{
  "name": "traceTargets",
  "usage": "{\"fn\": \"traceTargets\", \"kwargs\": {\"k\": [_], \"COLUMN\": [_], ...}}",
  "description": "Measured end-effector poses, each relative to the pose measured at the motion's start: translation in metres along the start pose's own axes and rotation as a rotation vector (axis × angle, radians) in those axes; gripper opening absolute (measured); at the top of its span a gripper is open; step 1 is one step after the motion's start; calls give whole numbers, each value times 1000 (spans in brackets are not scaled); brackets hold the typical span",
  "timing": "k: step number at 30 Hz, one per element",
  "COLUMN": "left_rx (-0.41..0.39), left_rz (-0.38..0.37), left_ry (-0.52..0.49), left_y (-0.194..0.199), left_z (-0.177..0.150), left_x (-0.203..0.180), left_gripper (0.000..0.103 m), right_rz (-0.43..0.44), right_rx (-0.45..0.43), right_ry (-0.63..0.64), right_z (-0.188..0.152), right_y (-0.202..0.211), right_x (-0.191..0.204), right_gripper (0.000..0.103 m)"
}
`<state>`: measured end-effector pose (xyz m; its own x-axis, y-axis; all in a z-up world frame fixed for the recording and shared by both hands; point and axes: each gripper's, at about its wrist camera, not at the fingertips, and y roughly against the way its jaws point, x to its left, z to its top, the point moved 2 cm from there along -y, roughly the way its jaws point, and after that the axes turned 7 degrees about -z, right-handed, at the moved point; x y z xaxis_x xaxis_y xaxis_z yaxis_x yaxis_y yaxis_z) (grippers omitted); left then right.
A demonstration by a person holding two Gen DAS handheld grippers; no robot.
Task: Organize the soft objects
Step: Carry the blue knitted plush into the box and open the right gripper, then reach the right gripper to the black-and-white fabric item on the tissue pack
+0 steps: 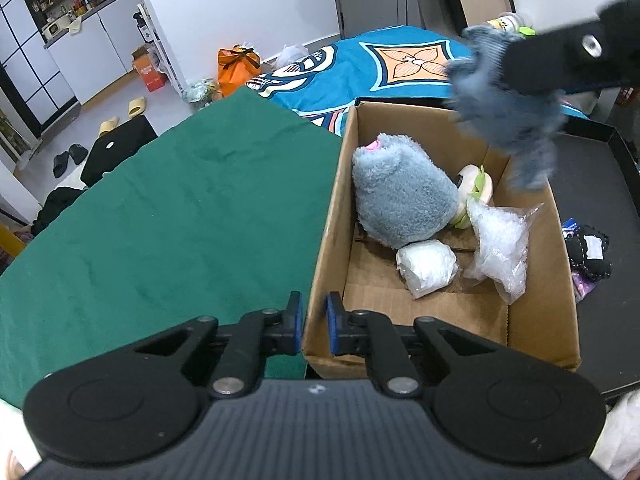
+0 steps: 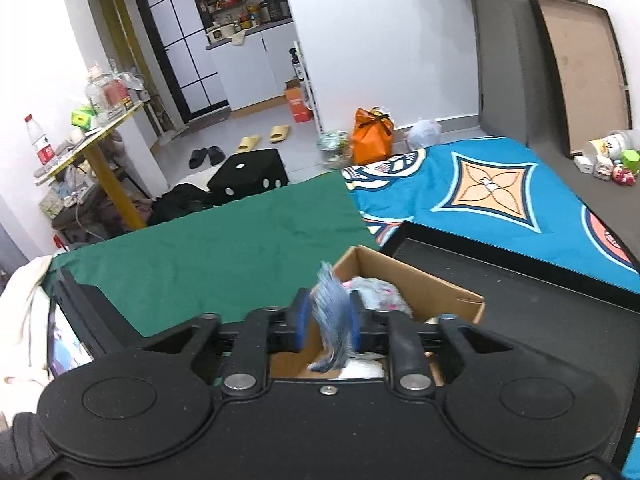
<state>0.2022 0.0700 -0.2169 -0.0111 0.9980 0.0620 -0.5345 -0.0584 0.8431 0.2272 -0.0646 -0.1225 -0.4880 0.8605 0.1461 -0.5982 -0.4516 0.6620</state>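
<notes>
An open cardboard box (image 1: 332, 220) holds a grey plush toy (image 1: 400, 196), a white wrapped bundle (image 1: 426, 266), a clear bag of white stuffing (image 1: 500, 248) and a cream and green toy (image 1: 476, 188). My left gripper (image 1: 315, 320) is shut on the box's near-left wall, one blue pad on each side. A blue-grey knitted cloth (image 1: 516, 128) hangs blurred over the far right of the box, below the black fingers (image 1: 560, 56) of the other gripper. In the right wrist view the cloth (image 2: 332, 312) sits loose in my right gripper (image 2: 329, 308); the jaws stand apart, with a gap at the left pad.
The box stands between a green cloth (image 1: 160, 220) on the left and a black tray (image 1: 600, 200) on the right, which holds a black stitched pouch (image 1: 592, 256). Behind lies a blue patterned blanket (image 1: 360, 68). A screen (image 2: 64, 344) and white fabric (image 2: 24, 312) sit at the near left.
</notes>
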Motion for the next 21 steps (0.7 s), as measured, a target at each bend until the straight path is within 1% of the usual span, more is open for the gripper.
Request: {"fn": "traceTargets", "kwargs": {"k": [1, 3, 9, 13, 15, 21], "left_rx": [-2, -4, -8, -7, -10, -8], "left_rz": [0, -6, -6, 3, 15, 39], "left_ry": [1, 2, 3, -5, -10, -25], "left_y": [0, 1, 2, 2, 3, 4], "left_z": [0, 0, 0, 0, 0, 1], "left_x": [0, 1, 2, 0, -1, -3], "left_gripper": [11, 11, 12, 12, 14, 17], "right_rz": [-3, -27, -87, -128, -145, -177], "right_rx": [-4, -8, 15, 23, 25, 28], "right_ry": [4, 15, 7, 17, 17, -6], "right_z": [0, 0, -7, -14, -17, -26], "right_y": [1, 2, 4, 11, 16, 27], "right_x": [1, -1, -20, -36, -44, -72], "right_gripper": [38, 38, 38, 39, 39, 40]}}
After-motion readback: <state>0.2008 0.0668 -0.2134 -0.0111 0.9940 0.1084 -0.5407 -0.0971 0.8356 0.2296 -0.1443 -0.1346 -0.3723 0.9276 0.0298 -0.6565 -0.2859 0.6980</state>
